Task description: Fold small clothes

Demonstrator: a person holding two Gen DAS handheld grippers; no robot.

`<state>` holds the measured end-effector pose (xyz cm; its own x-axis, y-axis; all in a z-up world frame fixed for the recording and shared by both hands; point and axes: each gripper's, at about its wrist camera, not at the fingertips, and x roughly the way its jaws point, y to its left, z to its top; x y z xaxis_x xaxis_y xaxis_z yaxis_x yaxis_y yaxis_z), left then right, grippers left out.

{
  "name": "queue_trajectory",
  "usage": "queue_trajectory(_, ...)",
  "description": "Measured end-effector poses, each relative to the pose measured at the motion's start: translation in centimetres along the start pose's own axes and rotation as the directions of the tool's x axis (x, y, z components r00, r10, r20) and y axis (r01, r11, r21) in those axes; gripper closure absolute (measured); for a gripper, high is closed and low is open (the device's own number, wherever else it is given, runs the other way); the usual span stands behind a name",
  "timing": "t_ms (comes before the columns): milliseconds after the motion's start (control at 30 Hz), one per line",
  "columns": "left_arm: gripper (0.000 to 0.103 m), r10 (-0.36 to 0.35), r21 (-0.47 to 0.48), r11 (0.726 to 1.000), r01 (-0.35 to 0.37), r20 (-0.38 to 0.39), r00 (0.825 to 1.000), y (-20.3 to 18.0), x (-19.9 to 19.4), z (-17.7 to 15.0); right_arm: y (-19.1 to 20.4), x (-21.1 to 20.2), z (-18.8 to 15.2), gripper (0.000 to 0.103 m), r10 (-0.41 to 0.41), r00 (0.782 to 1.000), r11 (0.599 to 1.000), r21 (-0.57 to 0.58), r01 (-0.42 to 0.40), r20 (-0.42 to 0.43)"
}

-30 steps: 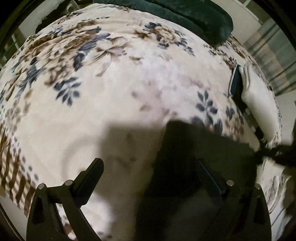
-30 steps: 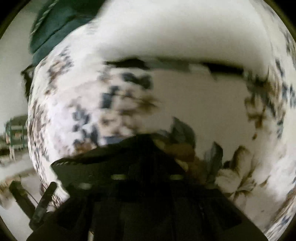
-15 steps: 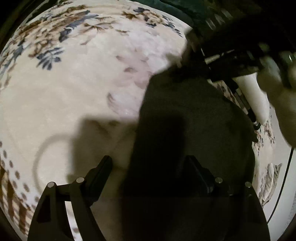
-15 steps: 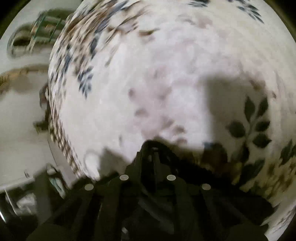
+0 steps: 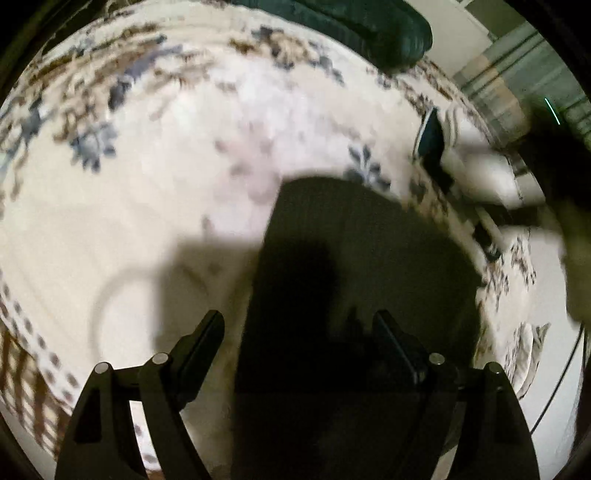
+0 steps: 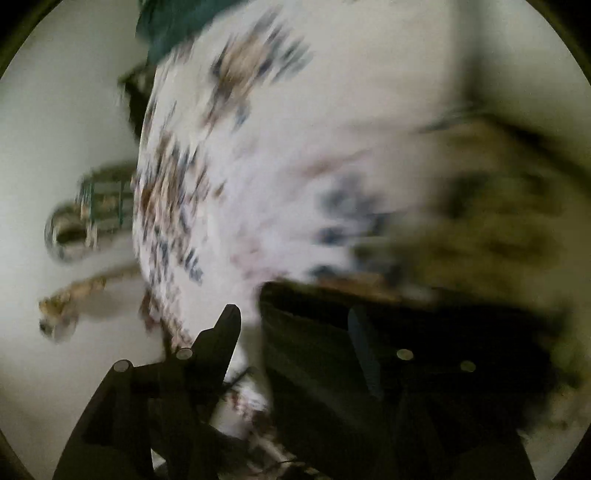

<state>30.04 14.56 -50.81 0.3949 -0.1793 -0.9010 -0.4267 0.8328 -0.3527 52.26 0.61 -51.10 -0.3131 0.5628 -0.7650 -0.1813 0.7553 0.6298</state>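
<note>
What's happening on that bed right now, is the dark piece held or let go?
A person is folding a dark garment on a floral blanket, holding a tool in each hand. Both are open: the left tool hovers over the garment's near edge, fingers spread with nothing clamped, and the right tool is likewise spread above it, though that view is heavily blurred. The garment lies flat as one dark panel. A dark green cushion sits at the far end.

Floral blanket [image 5: 155, 206], green cushion [image 5: 369, 26] at far edge

The garment [image 5: 354, 280] lies flat on the blanket [image 5: 155, 192] — toward its right edge, with a cushion [image 5: 369, 26] at the blanket's far end, behind it.
</note>
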Motion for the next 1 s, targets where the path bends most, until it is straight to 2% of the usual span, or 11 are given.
queue_trajectory(167,0.022,0.017,0.003,1.000,-0.017,0.019,1.000,0.0,1.4,3.9,-10.7,-8.1,-4.8,0.037,-0.103,0.989,0.985,0.147,0.087,0.110)
queue_trajectory(333,0.025,0.026,0.023,0.999,-0.024,-0.053,0.998,-0.1,6.5,6.5,-17.8,-6.8,-7.0,0.037,-0.057,0.992,0.975,0.222,0.030,0.113)
queue_trajectory(367,0.037,0.012,0.019,1.000,-0.011,-0.046,0.999,-0.2,6.9,6.6,-18.4,-6.2,-7.1,0.037,-0.043,0.992,0.976,0.216,0.018,0.116)
queue_trajectory(400,0.075,-0.027,0.012,1.000,0.027,-0.041,0.999,-0.4,7.2,6.9,-18.8,-5.4,-7.1,0.037,-0.016,0.992,0.978,0.209,-0.010,0.122)
queue_trajectory(467,0.080,0.001,0.006,1.000,-0.001,-0.039,0.999,-0.9,7.4,7.1,-19.2,-3.5,-6.7,0.037,0.064,0.990,0.978,0.189,-0.088,0.128)
queue_trajectory(500,0.084,0.004,0.005,1.000,-0.004,-0.032,0.999,-1.1,7.1,7.1,-18.9,-2.8,-6.4,0.044,0.088,0.987,0.979,0.171,-0.110,0.136)
queue_trajectory(567,0.085,0.003,-0.024,1.000,-0.004,-0.019,1.000,-1.0,6.2,6.9,-17.4,-2.4,-6.5,0.095,0.079,0.979,0.987,0.126,-0.104,0.188)
queue_trajectory(633,0.086,-0.011,-0.071,0.997,0.010,-0.007,1.000,-0.5,5.5,6.9,-16.2,-3.4,-6.5,0.096,0.041,0.968,0.989,0.125,-0.074,0.246)
queue_trajectory(733,0.086,-0.041,-0.120,0.992,0.038,-0.018,0.999,0.1,6.1,7.5,-15.8,-5.2,-5.4,0.096,0.002,0.946,0.986,0.157,-0.056,0.323)
queue_trajectory(867,0.077,-0.020,-0.088,0.996,0.015,-0.058,0.998,-0.5,6.9,7.7,-17.5,-2.8,-3.4,0.091,-0.009,0.987,0.971,0.236,-0.029,0.158)
queue_trajectory(1000,0.056,-0.024,-0.058,0.998,0.021,-0.059,0.998,-0.4,4.7,6.4,-18.2,-5.2,-6.9,0.051,-0.026,0.991,0.968,0.251,-0.008,0.132)
